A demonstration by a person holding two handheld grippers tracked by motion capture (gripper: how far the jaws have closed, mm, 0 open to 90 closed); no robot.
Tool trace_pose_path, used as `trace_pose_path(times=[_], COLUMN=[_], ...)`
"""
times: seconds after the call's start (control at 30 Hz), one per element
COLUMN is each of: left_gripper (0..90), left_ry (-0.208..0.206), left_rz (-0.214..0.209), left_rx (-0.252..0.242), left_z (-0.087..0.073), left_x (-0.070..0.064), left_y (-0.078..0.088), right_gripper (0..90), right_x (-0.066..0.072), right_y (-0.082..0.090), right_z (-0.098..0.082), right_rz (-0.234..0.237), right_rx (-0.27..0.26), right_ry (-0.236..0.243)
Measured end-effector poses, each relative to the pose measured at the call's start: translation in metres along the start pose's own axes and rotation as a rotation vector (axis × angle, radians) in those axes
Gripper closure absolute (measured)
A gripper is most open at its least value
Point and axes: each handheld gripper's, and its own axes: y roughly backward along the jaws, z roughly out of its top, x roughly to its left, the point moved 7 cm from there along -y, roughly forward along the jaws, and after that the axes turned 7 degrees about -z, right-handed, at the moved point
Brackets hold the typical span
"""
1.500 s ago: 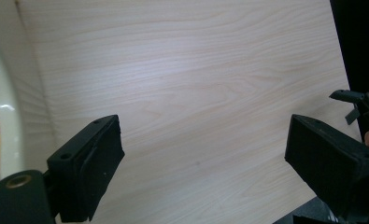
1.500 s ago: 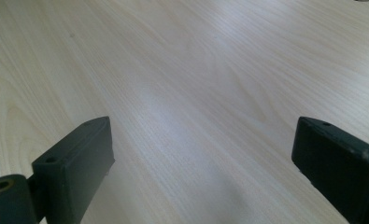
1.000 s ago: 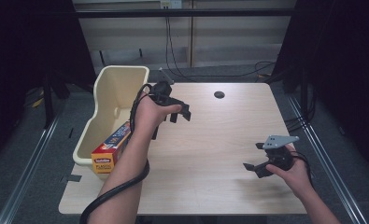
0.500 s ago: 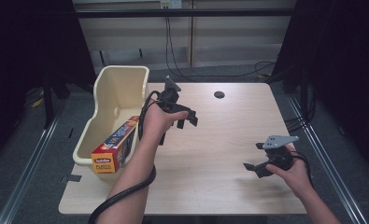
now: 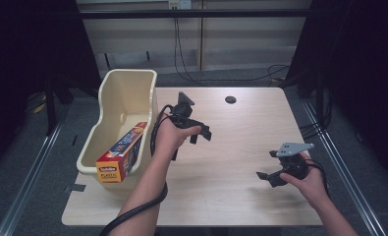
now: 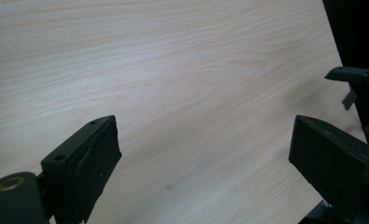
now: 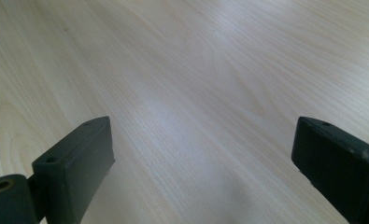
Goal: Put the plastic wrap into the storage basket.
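Observation:
A long orange and blue plastic wrap box [image 5: 121, 154] leans in the cream plastic bin [image 5: 117, 98] at the table's left edge, one end poking over the near rim. My left gripper [image 5: 200, 136] is held open above the middle of the table, just right of the bin, with nothing between its jaws. In the left gripper view its jaws stand wide apart over bare wood [image 6: 182, 93], with the other gripper [image 6: 355, 81] at the far right. My right gripper [image 5: 269, 166] is open and empty near the front right of the table [image 5: 231, 187].
A small round dark hole [image 5: 230, 100] sits in the tabletop near the back. Cables trail on the floor behind the table. Metal rails run along both sides. The wooden top between and around the grippers is bare.
My left gripper has moved right and toward the person, away from the bin, and turned. The box stays in the bin. The right gripper has not moved.

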Motion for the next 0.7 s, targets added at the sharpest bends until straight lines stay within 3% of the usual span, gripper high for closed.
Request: trace_pose_path(times=[0.3, 0.37, 0.4, 0.7], left_gripper=[8.5, 8.6, 8.7, 8.6], left_ry=[-0.004, 0.014, -0.003, -0.009], left_rz=[-0.029, -0.044, -0.035, -0.056], left_rx=[0.008, -0.002, 0.004, 0.013], left_z=[-0.008, -0.010, -0.011, -0.024], left_x=[0.002, 0.002, 0.004, 0.008], left_y=[-0.014, -0.017, -0.018, -0.030], right_gripper=[5.5, 5.5, 5.5, 5.5], right_x=[0.000, -0.001, -0.001, -0.003], right_y=[0.000, -0.001, -0.001, -0.002], right_z=[-0.001, -0.001, -0.002, -0.004], right_rz=[0.003, 0.000, -0.002, -0.001], right_rx=[0.003, 0.003, 0.003, 0.007], right_ry=[-0.001, -0.002, -0.004, -0.010])
